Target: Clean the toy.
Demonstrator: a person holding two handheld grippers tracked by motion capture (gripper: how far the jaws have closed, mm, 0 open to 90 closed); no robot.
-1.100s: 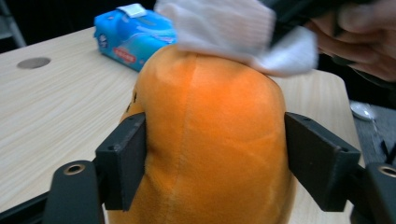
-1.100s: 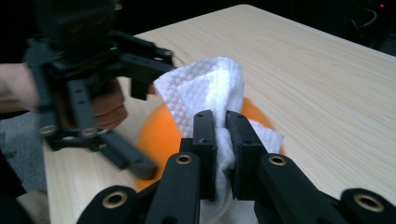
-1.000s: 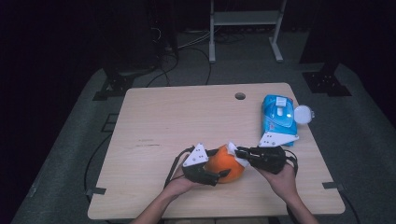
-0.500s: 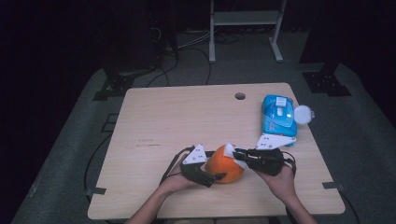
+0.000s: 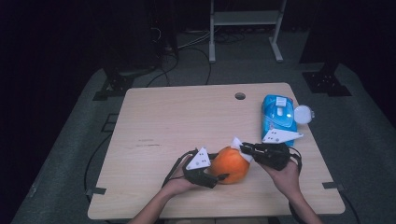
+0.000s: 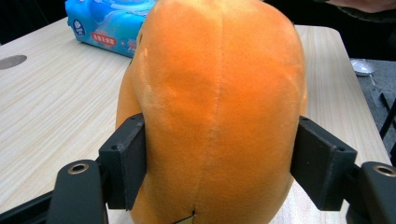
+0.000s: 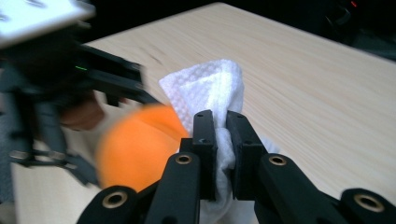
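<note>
An orange plush ball (image 5: 229, 164) with a centre seam (image 6: 219, 93) rests near the front of the wooden table (image 5: 177, 116). My left gripper (image 5: 215, 173) is shut on it, a jaw pressing each side (image 6: 219, 168). My right gripper (image 5: 243, 149) is shut on a folded white wipe (image 7: 210, 88), pinched between its two fingers (image 7: 220, 122). The wipe (image 5: 239, 144) touches the ball's upper right side. In the right gripper view the ball (image 7: 135, 144) lies just left of the wipe, blurred, with the left gripper behind it.
A blue pack of wet wipes (image 5: 278, 114) lies at the table's right side, also seen in the left gripper view (image 6: 109, 23), with a round white lid (image 5: 302, 113) beside it. A cable hole (image 5: 240, 95) sits near the far edge. Stands and cables occupy the dark floor beyond.
The right gripper and its wipe have shifted slightly left along the ball's top. The left gripper keeps the ball in nearly the same place.
</note>
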